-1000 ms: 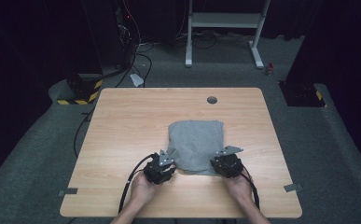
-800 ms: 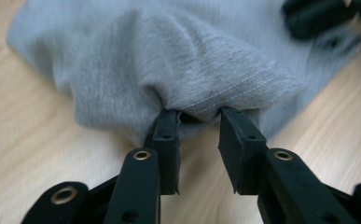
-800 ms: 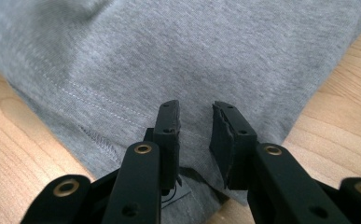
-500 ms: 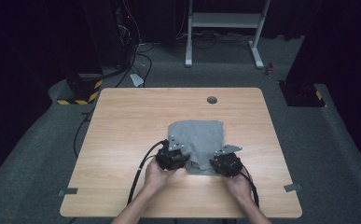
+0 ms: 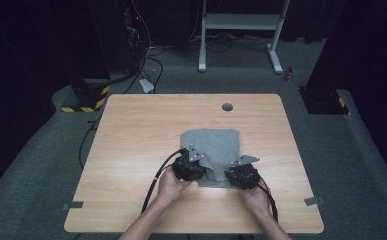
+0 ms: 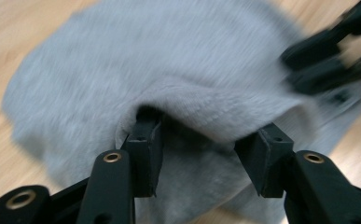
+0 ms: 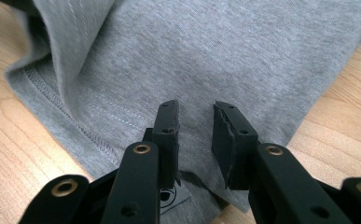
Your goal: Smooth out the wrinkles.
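Note:
A grey cloth (image 5: 212,145) lies folded near the middle of the wooden table (image 5: 131,150). My left gripper (image 5: 194,160) rests on the cloth's near left part. In the left gripper view its jaws (image 6: 206,140) stand apart and have just been opening; a raised fold of the cloth (image 6: 206,112) drapes over their tips without being pinched. My right gripper (image 5: 239,167) sits at the cloth's near right corner. Its jaws (image 7: 194,126) point down at the flat cloth (image 7: 215,51) with a narrow gap and nothing between them.
A round cable hole (image 5: 227,107) sits near the table's far edge. Black cables (image 5: 153,185) trail from the grippers toward the person. A white metal frame (image 5: 241,22) and a yellow-striped base (image 5: 83,102) stand on the floor beyond the table.
The left gripper has moved right and forward onto the cloth, taking the near left edge with it, and its jaws have opened. The right gripper has stayed put.

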The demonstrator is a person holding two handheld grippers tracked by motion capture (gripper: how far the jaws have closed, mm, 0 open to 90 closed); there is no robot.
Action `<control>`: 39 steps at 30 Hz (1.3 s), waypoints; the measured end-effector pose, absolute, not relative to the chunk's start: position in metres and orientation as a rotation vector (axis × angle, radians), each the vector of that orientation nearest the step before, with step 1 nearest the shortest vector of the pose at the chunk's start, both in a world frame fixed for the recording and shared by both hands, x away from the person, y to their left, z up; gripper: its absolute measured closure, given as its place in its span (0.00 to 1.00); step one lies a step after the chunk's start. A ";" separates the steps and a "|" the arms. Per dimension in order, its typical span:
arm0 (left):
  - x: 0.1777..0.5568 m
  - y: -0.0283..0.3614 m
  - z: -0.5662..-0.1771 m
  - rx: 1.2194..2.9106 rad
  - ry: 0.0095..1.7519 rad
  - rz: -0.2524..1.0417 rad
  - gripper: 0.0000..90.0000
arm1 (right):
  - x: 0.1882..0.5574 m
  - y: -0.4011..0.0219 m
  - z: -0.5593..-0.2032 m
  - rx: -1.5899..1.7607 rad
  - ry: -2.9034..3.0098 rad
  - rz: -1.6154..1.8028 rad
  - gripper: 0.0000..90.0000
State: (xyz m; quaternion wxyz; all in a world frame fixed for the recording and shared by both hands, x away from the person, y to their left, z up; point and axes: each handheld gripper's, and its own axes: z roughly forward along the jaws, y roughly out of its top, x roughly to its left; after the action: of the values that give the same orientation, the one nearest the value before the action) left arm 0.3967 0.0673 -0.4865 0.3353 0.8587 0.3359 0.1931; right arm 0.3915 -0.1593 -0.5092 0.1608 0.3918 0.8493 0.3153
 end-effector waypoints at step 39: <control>0.366 0.112 -0.510 2.235 1.080 0.508 0.76 | 0.387 -0.164 -0.503 1.108 2.423 0.870 0.87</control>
State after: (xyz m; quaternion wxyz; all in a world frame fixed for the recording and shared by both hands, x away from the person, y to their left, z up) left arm 0.3657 0.1117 -0.5098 0.2992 0.8417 0.4068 0.1911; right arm 0.3870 -0.1636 -0.5025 0.1687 0.3897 0.8521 0.3060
